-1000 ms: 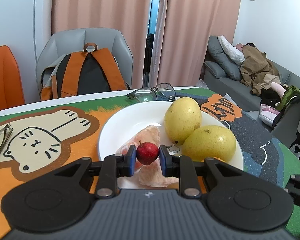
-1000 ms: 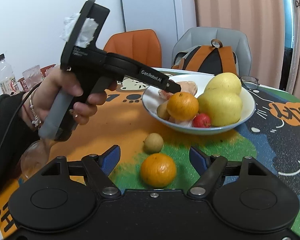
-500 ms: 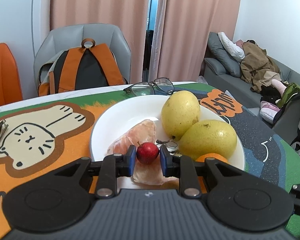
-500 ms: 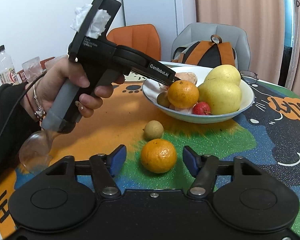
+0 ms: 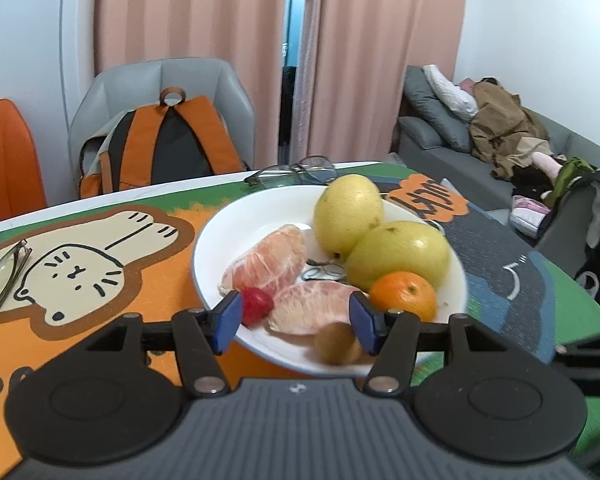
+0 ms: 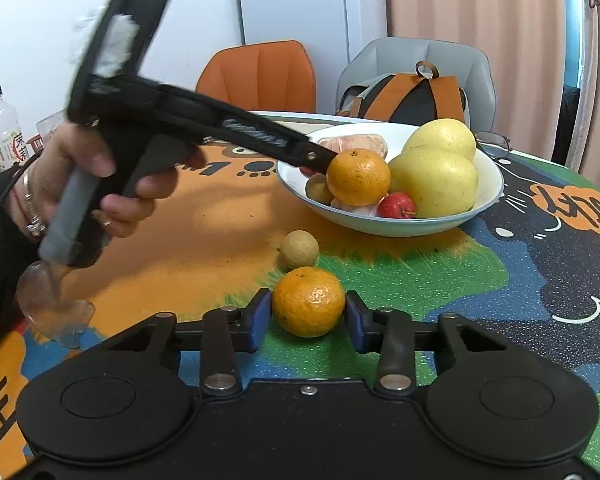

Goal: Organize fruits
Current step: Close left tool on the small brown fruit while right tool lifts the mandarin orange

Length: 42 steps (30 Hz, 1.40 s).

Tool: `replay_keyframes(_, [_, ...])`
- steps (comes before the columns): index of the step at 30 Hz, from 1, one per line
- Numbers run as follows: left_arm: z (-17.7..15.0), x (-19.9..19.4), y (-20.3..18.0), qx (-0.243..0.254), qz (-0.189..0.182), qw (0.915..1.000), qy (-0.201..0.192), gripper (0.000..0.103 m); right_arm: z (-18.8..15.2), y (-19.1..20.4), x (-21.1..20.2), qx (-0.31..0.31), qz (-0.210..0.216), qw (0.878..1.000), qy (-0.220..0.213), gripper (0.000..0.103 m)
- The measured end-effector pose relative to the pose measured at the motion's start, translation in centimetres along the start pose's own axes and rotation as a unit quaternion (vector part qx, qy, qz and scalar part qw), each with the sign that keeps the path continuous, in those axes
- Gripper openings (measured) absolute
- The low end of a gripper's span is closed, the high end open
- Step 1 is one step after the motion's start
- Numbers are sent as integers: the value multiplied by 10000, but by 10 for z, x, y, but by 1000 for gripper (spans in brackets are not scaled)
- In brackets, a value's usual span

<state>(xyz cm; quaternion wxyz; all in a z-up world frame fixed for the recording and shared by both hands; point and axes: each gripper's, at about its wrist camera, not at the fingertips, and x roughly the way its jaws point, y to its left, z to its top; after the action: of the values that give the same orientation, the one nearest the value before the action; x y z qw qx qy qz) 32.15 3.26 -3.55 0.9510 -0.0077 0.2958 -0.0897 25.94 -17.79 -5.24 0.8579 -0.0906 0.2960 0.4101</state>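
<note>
A white plate [image 5: 220, 236] holds two yellow pears [image 5: 396, 256], peeled pomelo segments [image 5: 268, 260], an orange [image 5: 404, 294], a small brown fruit [image 5: 336, 344] and a small red fruit [image 5: 256, 306]. My left gripper [image 5: 296, 322] hangs over the plate's near rim, its jaws opening. The red fruit lies on the plate beside the left finger, free of the pads. In the right wrist view, a hand holds the left gripper [image 6: 324, 162] over the plate [image 6: 488, 196]. My right gripper [image 6: 306, 322] is closing on a second orange [image 6: 308, 302] on the mat, both pads touching it.
A small round tan fruit [image 6: 299, 249] lies on the mat just beyond the held orange. Glasses [image 5: 296, 172] sit behind the plate, another pair [image 5: 0, 272] at the left. A clear glass [image 6: 48, 300] and a bottle [image 6: 4, 128] stand at the left. A backpack [image 5: 168, 148] sits on a grey chair.
The left jaws opened and let the red fruit go onto the plate. The right jaws closed in from wide apart until they reached the orange on the mat.
</note>
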Motion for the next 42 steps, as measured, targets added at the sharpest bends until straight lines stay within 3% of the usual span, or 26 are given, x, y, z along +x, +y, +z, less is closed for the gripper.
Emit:
replay_keyframes(7, [-11, -24, -3, 208, -188, 9995, -122, 65, 0, -6, -3, 165, -126, 9998, -81, 37])
replay_keyframes(21, [-36, -48, -15, 481, -632, 9968, -14, 65, 1, -21, -7, 542, -296, 9979, -194, 37])
replay_keyframes(42, [-57, -21, -44, 926, -688, 9929, 283, 62, 3, -28, -13, 796, -361, 9958, -269, 37])
